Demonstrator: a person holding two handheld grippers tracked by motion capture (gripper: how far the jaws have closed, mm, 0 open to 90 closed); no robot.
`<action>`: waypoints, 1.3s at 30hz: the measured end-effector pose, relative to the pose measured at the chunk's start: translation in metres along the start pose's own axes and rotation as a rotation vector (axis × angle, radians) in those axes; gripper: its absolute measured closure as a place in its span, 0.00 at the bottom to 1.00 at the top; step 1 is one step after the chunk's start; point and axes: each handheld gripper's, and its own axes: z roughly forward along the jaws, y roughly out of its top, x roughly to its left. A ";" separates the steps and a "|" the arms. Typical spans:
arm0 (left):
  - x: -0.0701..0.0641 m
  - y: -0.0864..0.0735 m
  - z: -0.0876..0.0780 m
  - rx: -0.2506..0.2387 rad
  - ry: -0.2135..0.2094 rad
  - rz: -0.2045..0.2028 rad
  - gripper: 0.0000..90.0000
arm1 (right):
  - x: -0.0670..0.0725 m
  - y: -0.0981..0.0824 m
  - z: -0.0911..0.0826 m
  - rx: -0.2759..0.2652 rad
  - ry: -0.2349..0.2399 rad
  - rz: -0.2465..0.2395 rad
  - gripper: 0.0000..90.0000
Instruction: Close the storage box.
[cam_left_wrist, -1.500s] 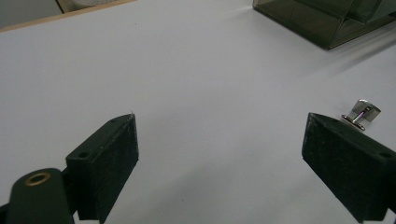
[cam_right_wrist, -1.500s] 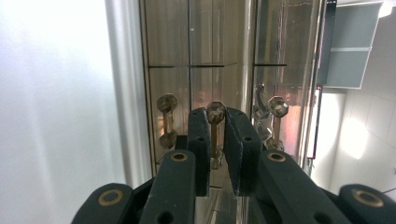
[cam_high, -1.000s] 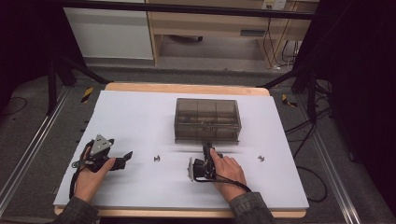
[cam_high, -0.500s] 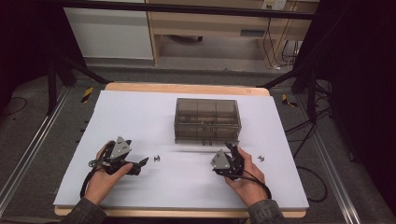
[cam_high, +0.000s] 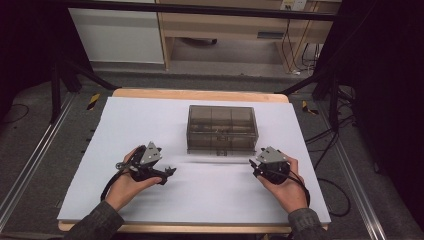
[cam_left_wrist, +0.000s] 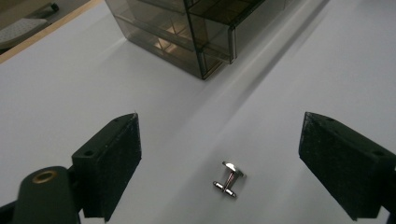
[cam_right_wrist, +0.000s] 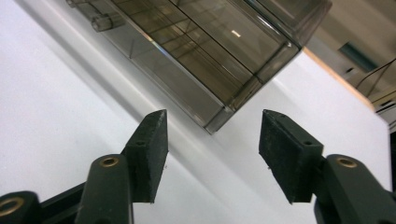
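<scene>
A smoky see-through compartment box (cam_high: 222, 127) stands shut in the middle of the white table. My left gripper (cam_high: 167, 175) lies left of it and points right, with its jaws wide apart. In the left gripper view a small silver cufflink (cam_left_wrist: 229, 178) lies on the sheet between the left gripper (cam_left_wrist: 222, 123) jaws, touching neither, and the box (cam_left_wrist: 187, 28) stands beyond. These jaws have just been closing a little. My right gripper (cam_high: 255, 167) sits by the box's front right corner. In the right gripper view the right gripper (cam_right_wrist: 215, 116) jaws frame that corner of the box (cam_right_wrist: 205, 51). They have just been opening with nothing between them.
The white sheet (cam_high: 210, 200) covers a wooden table whose edge (cam_high: 200, 94) shows at the back. Black stand legs (cam_high: 75, 75) and cables (cam_high: 325, 145) lie on the floor at both sides. Shelving stands behind the table.
The left hand has slid right and slightly forward over the sheet. The right hand has swung from the middle of the box's front to its right corner, and its jaws have spread.
</scene>
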 end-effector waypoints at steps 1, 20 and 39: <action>0.000 0.002 0.002 0.003 -0.004 0.008 0.16 | -0.003 -0.002 0.001 -0.001 0.008 0.009 0.45; 0.006 0.028 0.040 0.021 -0.092 0.008 0.51 | -0.043 -0.011 0.011 -0.033 0.180 0.127 0.62; 0.007 0.036 0.046 0.018 -0.131 -0.003 0.81 | -0.039 -0.007 0.022 -0.017 0.274 0.094 0.81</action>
